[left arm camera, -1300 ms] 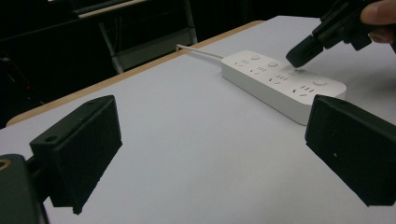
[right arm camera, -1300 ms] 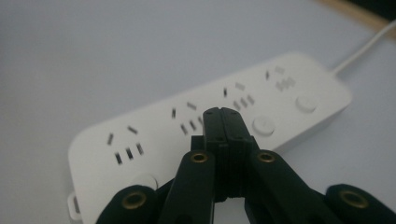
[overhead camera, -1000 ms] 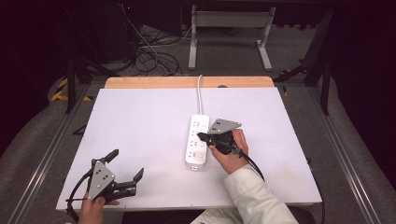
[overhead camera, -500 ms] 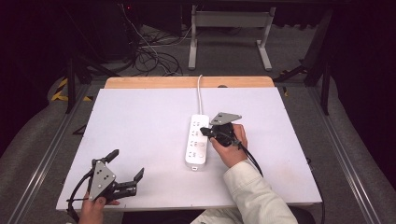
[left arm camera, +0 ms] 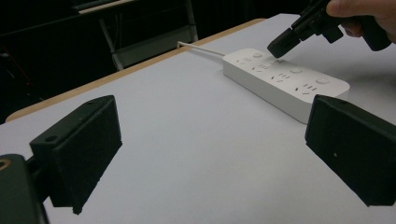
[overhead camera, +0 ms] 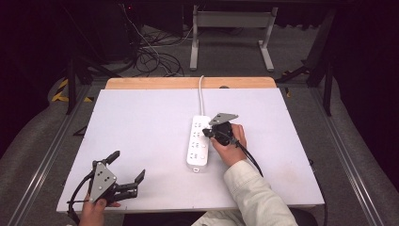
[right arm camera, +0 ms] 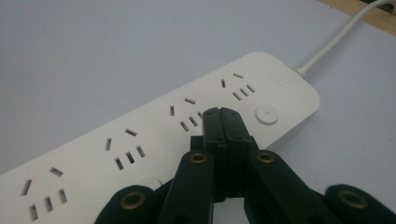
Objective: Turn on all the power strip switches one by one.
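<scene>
**Right tongs closed over power strip, left tongs open at table corner**

White power strip [overhead camera: 199, 142] lies flat mid-table, long axis running away from the person, directly under the tip of the right tongs [overhead camera: 207, 133]. Four socket groups along it, round buttons along one side; one button [right arm camera: 266, 114] sits just right of the tong tip in the right gripper view. White cord [overhead camera: 201, 96] leaves the far end and runs over the table's back edge.

Right tongs: jaws clenched together, nothing between them, tip over the second socket group from the cord end. Touching the strip or just above it, cannot tell. The right hand [overhead camera: 230, 141] wraps the handle, pale sleeve [overhead camera: 254, 193] behind, black cable trailing off toward the near edge.

Left tongs [overhead camera: 127, 172]: released, jaws wide apart, empty, well apart from the strip at the near left corner, held by the left hand [overhead camera: 91, 212]. In the left gripper view the strip lies ahead and to the right, beyond the jaws.

Surface: pale grey-white tabletop [overhead camera: 141, 127], bare, with a wooden strip [overhead camera: 155, 83] along the far edge. Room: dark, grey floor, tangle of black cables [overhead camera: 153, 59] behind left, a grey metal stand [overhead camera: 230, 28] behind centre, metal rails on both sides of the table.
</scene>
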{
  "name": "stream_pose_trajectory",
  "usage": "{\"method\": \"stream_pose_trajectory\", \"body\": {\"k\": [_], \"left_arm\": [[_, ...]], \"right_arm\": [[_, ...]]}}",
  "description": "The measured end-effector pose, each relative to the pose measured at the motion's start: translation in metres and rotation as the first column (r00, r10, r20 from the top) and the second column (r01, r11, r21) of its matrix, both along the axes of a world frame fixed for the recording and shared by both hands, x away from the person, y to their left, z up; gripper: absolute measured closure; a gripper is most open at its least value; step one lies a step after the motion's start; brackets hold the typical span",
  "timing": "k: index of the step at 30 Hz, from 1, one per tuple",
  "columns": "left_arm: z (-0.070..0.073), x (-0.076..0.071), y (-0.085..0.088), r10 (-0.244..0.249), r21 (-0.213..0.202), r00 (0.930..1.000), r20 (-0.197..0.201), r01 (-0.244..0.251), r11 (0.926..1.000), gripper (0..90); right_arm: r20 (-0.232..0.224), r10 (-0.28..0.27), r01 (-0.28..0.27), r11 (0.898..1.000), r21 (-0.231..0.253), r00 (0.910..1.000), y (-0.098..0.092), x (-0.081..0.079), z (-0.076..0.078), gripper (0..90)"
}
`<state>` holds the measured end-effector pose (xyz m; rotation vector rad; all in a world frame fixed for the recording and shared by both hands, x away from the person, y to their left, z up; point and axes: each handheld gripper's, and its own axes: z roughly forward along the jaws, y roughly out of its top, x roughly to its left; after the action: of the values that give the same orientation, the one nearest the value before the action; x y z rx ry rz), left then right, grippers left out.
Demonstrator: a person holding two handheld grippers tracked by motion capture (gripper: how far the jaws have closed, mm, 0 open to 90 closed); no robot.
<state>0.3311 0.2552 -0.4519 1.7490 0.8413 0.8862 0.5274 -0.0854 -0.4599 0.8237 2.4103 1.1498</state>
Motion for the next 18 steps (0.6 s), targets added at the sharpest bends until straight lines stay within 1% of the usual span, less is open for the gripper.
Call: {"method": "stream_pose_trajectory", "body": {"k": [5, 9, 14, 18], "left_arm": [[-0.0001, -0.0003, -0.0001, -0.001, -0.005, 1.0000, -0.001, 0.001, 1.0000, 4.0], [-0.0001, -0.0003, -0.0001, -0.001, -0.004, 1.0000, -0.001, 0.001, 1.0000, 4.0], [0.0000, -0.0002, -0.0003, -0.002, -0.001, 1.0000, 0.001, 0.002, 1.0000, 3.9], [0.0001, -0.0005, -0.0003, -0.003, 0.000, 1.0000, 0.001, 0.003, 1.0000, 3.9]], "right_arm": [[-0.003, 0.001, -0.001, 1.000, -0.012, 1.0000, 0.0018, 0.0012, -0.0027, 90.0], [-0.001, 0.004, -0.004, 1.000, -0.013, 1.0000, 0.0017, 0.0017, -0.0035, 90.0], [0.003, 0.008, -0.008, 1.000, -0.008, 1.0000, 0.0024, 0.0012, -0.0045, 90.0], [-0.007, 0.008, -0.008, 1.000, -0.002, 0.9999, 0.0023, 0.0019, -0.0052, 90.0]]}}
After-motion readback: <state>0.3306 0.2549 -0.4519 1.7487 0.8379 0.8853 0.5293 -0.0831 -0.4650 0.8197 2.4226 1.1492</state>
